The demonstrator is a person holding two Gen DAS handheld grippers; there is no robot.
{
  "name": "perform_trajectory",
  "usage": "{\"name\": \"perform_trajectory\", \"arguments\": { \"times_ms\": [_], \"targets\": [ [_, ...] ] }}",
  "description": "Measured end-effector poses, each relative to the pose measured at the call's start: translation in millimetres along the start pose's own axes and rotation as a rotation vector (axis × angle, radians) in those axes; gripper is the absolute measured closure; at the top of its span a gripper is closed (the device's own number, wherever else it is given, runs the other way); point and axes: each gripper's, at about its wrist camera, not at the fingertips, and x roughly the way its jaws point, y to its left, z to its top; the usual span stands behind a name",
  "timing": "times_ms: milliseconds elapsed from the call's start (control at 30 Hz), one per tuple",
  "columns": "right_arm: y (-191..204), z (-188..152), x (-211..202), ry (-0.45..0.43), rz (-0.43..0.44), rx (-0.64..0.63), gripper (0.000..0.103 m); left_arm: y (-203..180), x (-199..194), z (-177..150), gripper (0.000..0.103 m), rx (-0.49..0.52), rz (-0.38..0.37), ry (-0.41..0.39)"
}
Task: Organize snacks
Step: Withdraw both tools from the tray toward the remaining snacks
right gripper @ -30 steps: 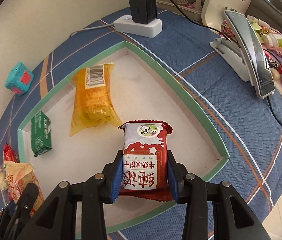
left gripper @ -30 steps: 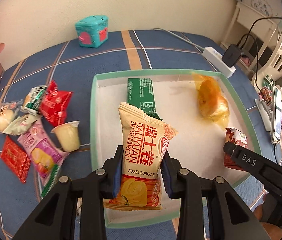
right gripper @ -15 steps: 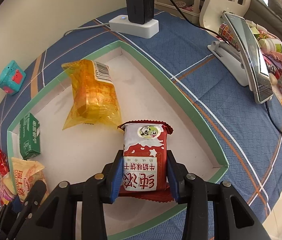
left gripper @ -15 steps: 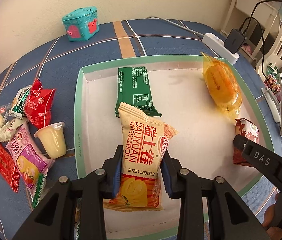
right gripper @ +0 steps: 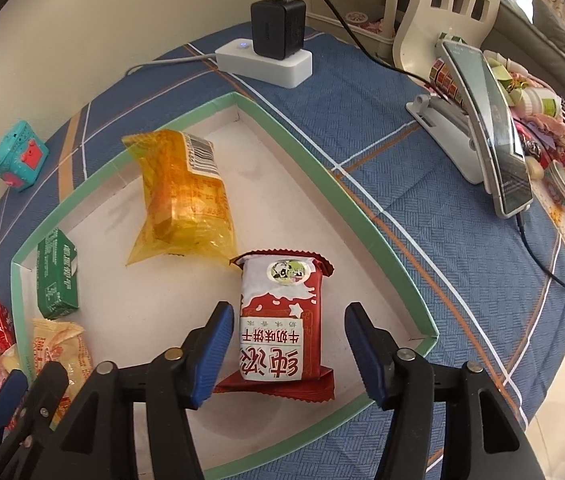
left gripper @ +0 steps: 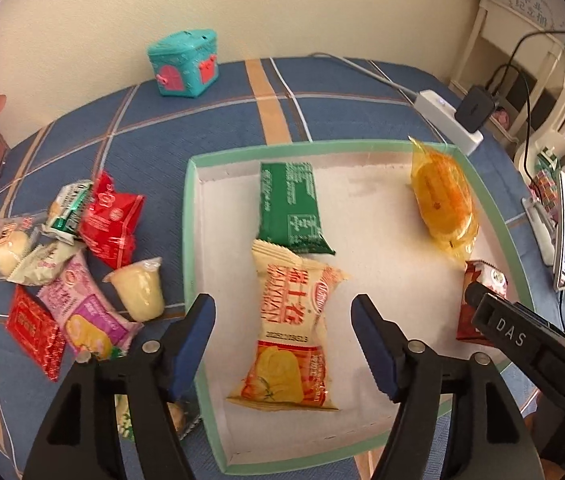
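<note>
A green-rimmed white tray [left gripper: 188, 216] [right gripper: 366, 224] holds a green packet [left gripper: 290, 210] [right gripper: 56, 276], an orange-wrapped cake [left gripper: 444, 200] [right gripper: 182, 196], a yellow Swiss roll pack [left gripper: 292, 328] [right gripper: 60, 350] and a red milk biscuit pack [right gripper: 280, 320] [left gripper: 478, 304]. My left gripper [left gripper: 282, 344] is open, its jaws either side of the Swiss roll pack lying in the tray. My right gripper [right gripper: 284, 354] is open around the red biscuit pack, which lies in the tray.
Several loose snacks [left gripper: 78, 256] and a jelly cup [left gripper: 140, 288] lie left of the tray on the blue cloth. A teal toy box [left gripper: 184, 64] stands at the back. A power strip with charger [right gripper: 270, 56] and a phone on a stand [right gripper: 486, 128] are to the right.
Both grippers have opened and let go of their packs, which now lie in the tray. Both cameras have pulled back slightly.
</note>
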Motion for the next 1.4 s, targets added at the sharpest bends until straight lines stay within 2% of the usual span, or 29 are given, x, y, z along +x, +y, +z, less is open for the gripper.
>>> {"name": "perform_trajectory", "arguments": {
  "times_ms": [100, 300, 367, 500, 633, 700, 800, 933, 1167, 1400],
  "targets": [
    [1, 1, -6, -0.021, -0.002, -0.013, 0.030, 10, -6, 3, 0.020, -0.035, 0.013, -0.005],
    [7, -2, -12, -0.033, 0.007, -0.045, 0.020, 36, -16, 6, 0.016, -0.129, 0.013, -0.013],
    [11, -4, -14, -0.033, 0.028, -0.055, 0.014, 45, -21, 6, 0.013, -0.147, 0.038, -0.023],
    [20, -8, -18, -0.047, 0.034, -0.093, 0.009, 64, -28, 5, 0.013, -0.173, 0.107, -0.025],
    [27, -11, -24, -0.047, 0.076, -0.112, 0.002, 93, -33, 1, 0.010, -0.244, 0.121, -0.022],
    [31, -13, -26, -0.050, 0.084, -0.127, 0.001, 109, -38, -2, 0.004, -0.279, 0.141, -0.027],
    [38, -17, -30, -0.055, 0.098, -0.151, 0.000, 127, -42, -7, 0.004, -0.310, 0.195, -0.022],
    [50, -22, -36, -0.067, 0.108, -0.197, 0.000, 151, -47, -14, 0.004, -0.368, 0.228, -0.010],
    [78, -38, -46, -0.060, 0.175, -0.296, 0.000, 181, -50, -27, 0.004, -0.470, 0.238, 0.005],
    [112, -64, -57, -0.040, 0.253, -0.392, 0.000, 199, -49, -36, 0.004, -0.513, 0.247, 0.029]
  ]
}}
